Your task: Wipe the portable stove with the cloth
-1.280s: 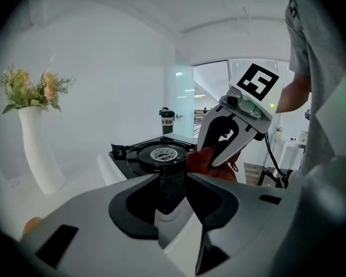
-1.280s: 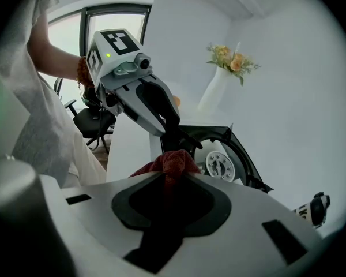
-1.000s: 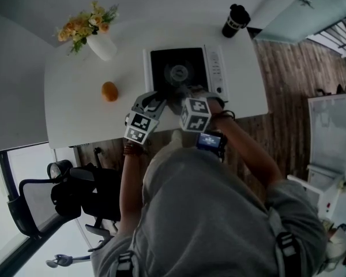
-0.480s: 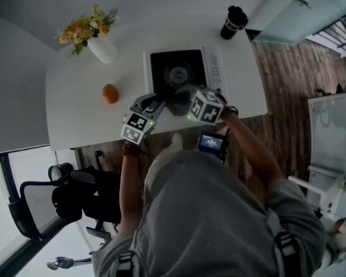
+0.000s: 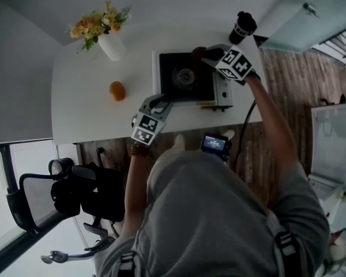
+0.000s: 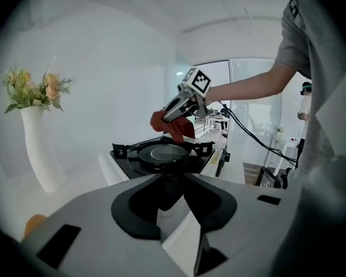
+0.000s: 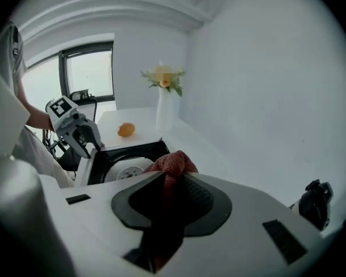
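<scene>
Portable stove (image 5: pixel 184 77) sits on the white table (image 5: pixel 86 108) towards its right end, black top up, round burner in the middle, pale control strip along its right side. The red cloth (image 7: pixel 172 163) is clenched in the right tool (image 5: pixel 209 55), jaws closed on a bunched fold with a tail trailing back between them. That tool is reached over the stove's far right corner. In the left gripper view the cloth hangs just at the far rim of the burner – whether it presses on the surface or rides a little above it, I cannot tell.

The left tool (image 5: pixel 161 101) is at the stove's near left corner, pointing along the top. Its jaws have just been opening and stand apart; the dark near edge of the stove shows in the gap at their tips, but no pad is seen pressing on it, so I read it as released, not gripping.

As for progress, my judgement is that the wipe is under way, not finished. The cloth is in hand and at the stove, working the far side – yet the black top shows no streak, wet mark or dirt by which to read what has been covered. Likely left: the burner ring, the near half and the control strip.

Well clear of the work stand a vase of flowers (image 5: pixel 114 46), an orange fruit (image 5: pixel 117 90) and a dark tumbler (image 5: pixel 242 26).
</scene>
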`<state>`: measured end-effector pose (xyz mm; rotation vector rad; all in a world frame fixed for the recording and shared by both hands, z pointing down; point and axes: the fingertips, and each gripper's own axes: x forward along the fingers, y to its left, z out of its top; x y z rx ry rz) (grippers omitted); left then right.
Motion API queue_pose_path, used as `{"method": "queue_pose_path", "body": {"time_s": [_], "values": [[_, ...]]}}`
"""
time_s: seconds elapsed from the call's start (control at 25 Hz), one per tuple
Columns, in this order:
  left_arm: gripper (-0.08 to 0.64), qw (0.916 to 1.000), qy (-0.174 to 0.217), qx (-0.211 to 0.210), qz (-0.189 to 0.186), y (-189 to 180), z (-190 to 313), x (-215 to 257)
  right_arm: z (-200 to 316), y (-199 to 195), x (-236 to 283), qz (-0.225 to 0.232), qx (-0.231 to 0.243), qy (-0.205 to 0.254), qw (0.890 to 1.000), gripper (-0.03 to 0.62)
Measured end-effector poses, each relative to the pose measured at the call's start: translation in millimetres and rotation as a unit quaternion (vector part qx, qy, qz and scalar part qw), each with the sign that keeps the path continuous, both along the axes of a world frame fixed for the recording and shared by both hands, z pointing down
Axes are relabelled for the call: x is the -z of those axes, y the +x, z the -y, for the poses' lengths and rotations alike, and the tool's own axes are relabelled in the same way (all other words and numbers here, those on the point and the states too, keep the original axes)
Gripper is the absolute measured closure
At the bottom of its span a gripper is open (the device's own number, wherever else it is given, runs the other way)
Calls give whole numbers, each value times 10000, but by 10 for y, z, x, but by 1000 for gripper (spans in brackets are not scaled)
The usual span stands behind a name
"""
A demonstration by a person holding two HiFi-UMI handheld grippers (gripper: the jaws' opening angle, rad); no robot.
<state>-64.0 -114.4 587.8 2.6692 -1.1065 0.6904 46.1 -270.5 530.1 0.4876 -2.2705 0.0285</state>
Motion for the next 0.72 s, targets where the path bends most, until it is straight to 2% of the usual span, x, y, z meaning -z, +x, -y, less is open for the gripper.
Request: {"method": "queue_pose_path", "body": {"time_s": [0.24, 0.36, 0.52, 0.6, 0.72], "values": [[420, 9997, -164, 16, 178, 9, 17, -50, 497, -27, -255, -790, 69, -87, 9968, 495], [423, 9996, -224, 66, 146, 13, 5, -45, 527, -59, -512, -1477, 399, -165, 9881, 494], [426, 9996, -216, 185, 58, 5, 26, -28, 511, -131, -635, -2032, 642, -226, 9768, 494], [428, 9995, -233, 203, 45, -1, 27, -29, 472, -138, -648, -2148, 710, -333, 9735, 495], [428, 9994, -291, 195, 34, 1, 19, -36, 462, -181, -665, -2004, 749, -392, 9761, 495]]}}
